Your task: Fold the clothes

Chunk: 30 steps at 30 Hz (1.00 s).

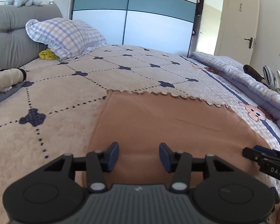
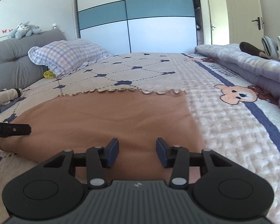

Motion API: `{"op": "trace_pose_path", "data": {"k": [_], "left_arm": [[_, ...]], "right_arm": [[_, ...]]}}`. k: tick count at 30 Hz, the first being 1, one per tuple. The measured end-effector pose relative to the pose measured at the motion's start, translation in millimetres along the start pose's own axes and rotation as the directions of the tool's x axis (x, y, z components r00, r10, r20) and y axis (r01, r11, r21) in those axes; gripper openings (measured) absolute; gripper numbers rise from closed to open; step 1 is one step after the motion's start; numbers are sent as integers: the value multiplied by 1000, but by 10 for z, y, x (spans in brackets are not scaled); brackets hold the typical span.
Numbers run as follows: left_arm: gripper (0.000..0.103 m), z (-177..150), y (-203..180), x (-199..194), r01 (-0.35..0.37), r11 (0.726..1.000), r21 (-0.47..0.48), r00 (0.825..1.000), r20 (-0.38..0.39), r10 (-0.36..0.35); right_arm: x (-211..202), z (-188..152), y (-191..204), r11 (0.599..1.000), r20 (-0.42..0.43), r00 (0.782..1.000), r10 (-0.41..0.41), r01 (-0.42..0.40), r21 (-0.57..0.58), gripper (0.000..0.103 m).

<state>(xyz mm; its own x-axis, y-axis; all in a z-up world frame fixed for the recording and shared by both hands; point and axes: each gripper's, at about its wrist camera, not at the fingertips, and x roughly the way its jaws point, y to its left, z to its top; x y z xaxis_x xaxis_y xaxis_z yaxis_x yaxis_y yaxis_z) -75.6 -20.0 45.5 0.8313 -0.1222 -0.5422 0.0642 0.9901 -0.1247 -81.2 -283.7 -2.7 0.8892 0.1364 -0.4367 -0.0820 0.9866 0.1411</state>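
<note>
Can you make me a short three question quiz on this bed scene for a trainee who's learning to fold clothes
1. True or false: the left gripper is clamped shut on the brown garment.
2. Multiple choice: what lies against the grey headboard? A) a checked pillow B) a laundry basket C) a folded towel
3. Fill in: the far edge of the brown garment has a ______ trim.

Key
1. False. Both the left gripper and the right gripper are open over the garment.
2. A.
3. Scalloped (wavy).
</note>
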Motion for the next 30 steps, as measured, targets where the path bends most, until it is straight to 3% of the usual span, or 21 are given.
{"op": "trace_pose_path", "data": {"k": [4, 10, 17, 23, 27, 30], "left_arm": [[58, -85, 19, 69, -26, 999, 32, 1000, -10, 26], [61, -160, 5, 78, -47, 997, 56, 999, 18, 46], [64, -191, 34, 84, -46, 998, 48, 999, 30, 44], [65, -190, 77, 70, -33, 999, 36, 999, 28, 33], [65, -208, 86, 79, -30, 999, 34, 999, 29, 29], [65, -213, 75, 80, -33, 999, 41, 999, 31, 32]], "right_arm": [[-13, -34, -212, 994, 11, 1000, 25, -26, 107, 30], [12, -74, -54, 1000, 19, 1000, -21, 21, 22, 31], [-34, -86, -149, 997, 39, 999, 3, -5, 72, 31], [-107, -92, -219, 991, 56, 995, -82, 76, 111, 34], [-107, -107, -393, 979, 49, 997, -63, 52, 199, 34], [-86, -107, -358, 982, 41, 997, -72, 64, 181, 34]]}}
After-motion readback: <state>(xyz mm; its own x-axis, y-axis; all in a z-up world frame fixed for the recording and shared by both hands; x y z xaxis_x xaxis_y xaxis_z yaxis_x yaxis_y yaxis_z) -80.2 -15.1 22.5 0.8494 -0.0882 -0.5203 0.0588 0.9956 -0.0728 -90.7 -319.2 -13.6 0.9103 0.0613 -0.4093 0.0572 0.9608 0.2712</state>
